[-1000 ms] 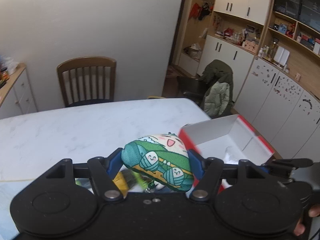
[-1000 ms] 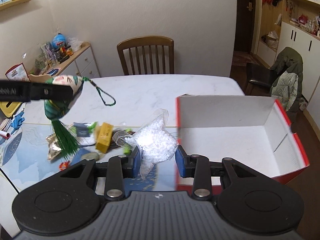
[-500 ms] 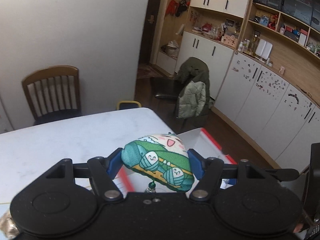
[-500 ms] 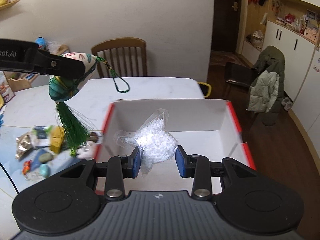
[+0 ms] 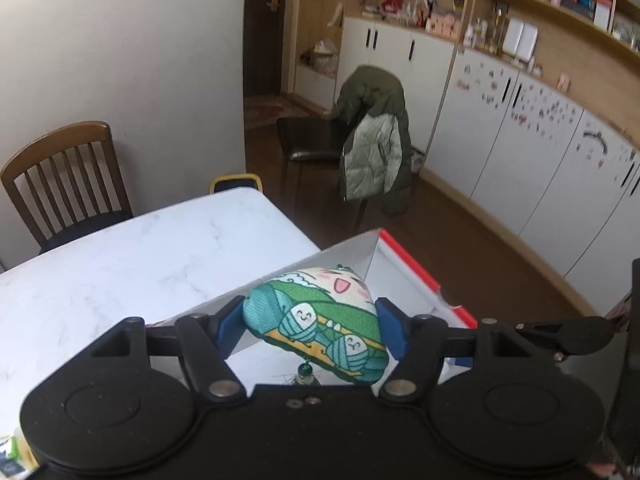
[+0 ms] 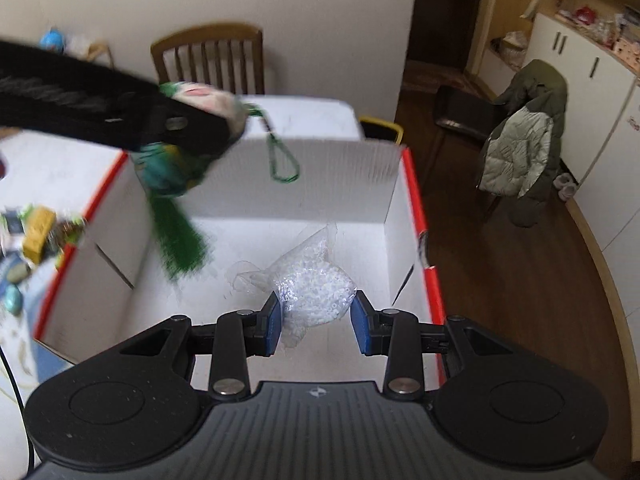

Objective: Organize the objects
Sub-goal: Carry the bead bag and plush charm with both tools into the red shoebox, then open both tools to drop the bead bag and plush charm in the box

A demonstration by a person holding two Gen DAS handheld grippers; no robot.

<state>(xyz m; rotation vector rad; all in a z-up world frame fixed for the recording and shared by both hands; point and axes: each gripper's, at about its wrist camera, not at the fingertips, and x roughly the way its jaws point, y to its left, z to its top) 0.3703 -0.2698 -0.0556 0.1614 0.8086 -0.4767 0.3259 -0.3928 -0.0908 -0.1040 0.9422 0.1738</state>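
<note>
Both pairs of fingers are clamped on something: my left gripper point(image 5: 312, 326) squeezes the plush charm point(image 5: 316, 322) between its blue pads, and my right gripper point(image 6: 316, 322) pinches the clear bag of white beads point(image 6: 314, 286). I hold both above the open white box point(image 6: 344, 176) with red edges on the marble table point(image 5: 120, 264) — the charm's green tassel point(image 6: 180, 240) dangles inside, blurred. Small items point(image 6: 38, 230) lie left of the box.

Looking from just behind each claw, the left view out over the table point(image 5: 120, 264) toward the cupboards, the right view close down into the box point(image 6: 320, 168), both sharing the box point(image 5: 404, 264) and the wooden chair point(image 5: 64, 176).
</note>
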